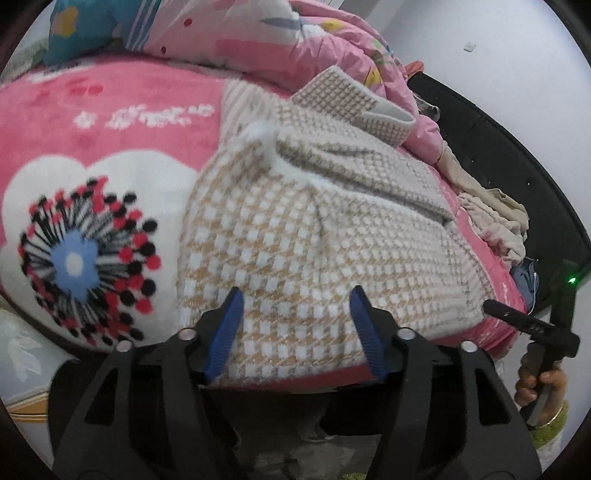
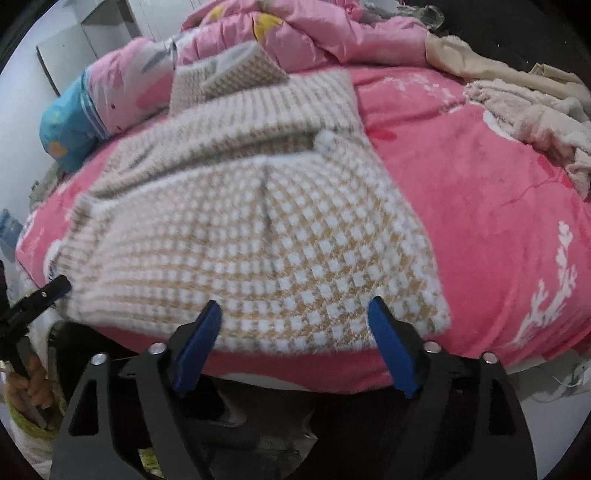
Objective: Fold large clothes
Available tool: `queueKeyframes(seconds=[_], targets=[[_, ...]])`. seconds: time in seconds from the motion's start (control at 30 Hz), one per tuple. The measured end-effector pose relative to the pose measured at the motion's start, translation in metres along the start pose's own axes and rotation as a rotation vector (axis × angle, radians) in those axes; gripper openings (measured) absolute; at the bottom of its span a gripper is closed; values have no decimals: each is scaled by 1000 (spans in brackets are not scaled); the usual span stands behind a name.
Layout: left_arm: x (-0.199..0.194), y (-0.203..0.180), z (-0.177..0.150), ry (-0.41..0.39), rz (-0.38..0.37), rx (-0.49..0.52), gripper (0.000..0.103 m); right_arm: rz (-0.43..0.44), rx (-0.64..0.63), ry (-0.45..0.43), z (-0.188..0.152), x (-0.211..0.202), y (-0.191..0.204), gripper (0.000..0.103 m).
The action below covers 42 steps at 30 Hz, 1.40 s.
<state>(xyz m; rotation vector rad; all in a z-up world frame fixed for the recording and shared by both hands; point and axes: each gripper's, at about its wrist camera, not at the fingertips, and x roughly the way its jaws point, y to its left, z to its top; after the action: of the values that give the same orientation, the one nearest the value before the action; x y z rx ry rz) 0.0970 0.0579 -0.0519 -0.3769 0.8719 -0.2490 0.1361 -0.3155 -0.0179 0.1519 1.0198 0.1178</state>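
A beige-and-white check knit sweater [image 1: 314, 229] lies partly folded on a pink blanket [image 1: 110, 122], its hem near the bed's front edge. In the right wrist view the sweater [image 2: 258, 236] has a sleeve folded across its top. My left gripper [image 1: 295, 295] hangs just above the hem, blue pads [image 1: 229, 325] apart, nothing gripped. My right gripper [image 2: 295, 306] stands open over the hem's other corner, clear of the cloth. Each view catches the other tool at its edge: the right gripper [image 1: 495, 308] in a hand [image 1: 535, 384], the left gripper [image 2: 59, 286] in a hand [image 2: 33, 380].
A crumpled pink quilt [image 1: 314, 40] and a blue pillow [image 1: 74, 26] lie at the back of the bed. Beige clothes [image 2: 517, 103] are heaped at the right. A black bed frame [image 1: 498, 147] runs along that side. The blanket bears a large flower print [image 1: 77, 258].
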Motion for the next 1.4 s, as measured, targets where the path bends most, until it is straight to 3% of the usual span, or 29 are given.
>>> queueKeyframes(seconds=[0.13,0.3,0.67,1.03,1.17,1.23,1.4], targets=[[-4,-15,10,-3,38,33,75,37,-4,-29,9,-11,10,87],[-5,-27,17,0,96,76,82,53,-34,-32,14,-11,25,88],[13,-48,31,48,219,132,84,66,-57,-14,17,1,46,88],[49,-61,35,108,267,146,84,66,-144,-2,17,19,70,88],[63,-62,34,130,290,144,85,53,-175,40,14,45,71,88],[69,-62,33,137,298,142,88,52,-160,84,9,69,65,90],[75,-66,32,140,321,156,91,70,-163,72,9,69,63,95]])
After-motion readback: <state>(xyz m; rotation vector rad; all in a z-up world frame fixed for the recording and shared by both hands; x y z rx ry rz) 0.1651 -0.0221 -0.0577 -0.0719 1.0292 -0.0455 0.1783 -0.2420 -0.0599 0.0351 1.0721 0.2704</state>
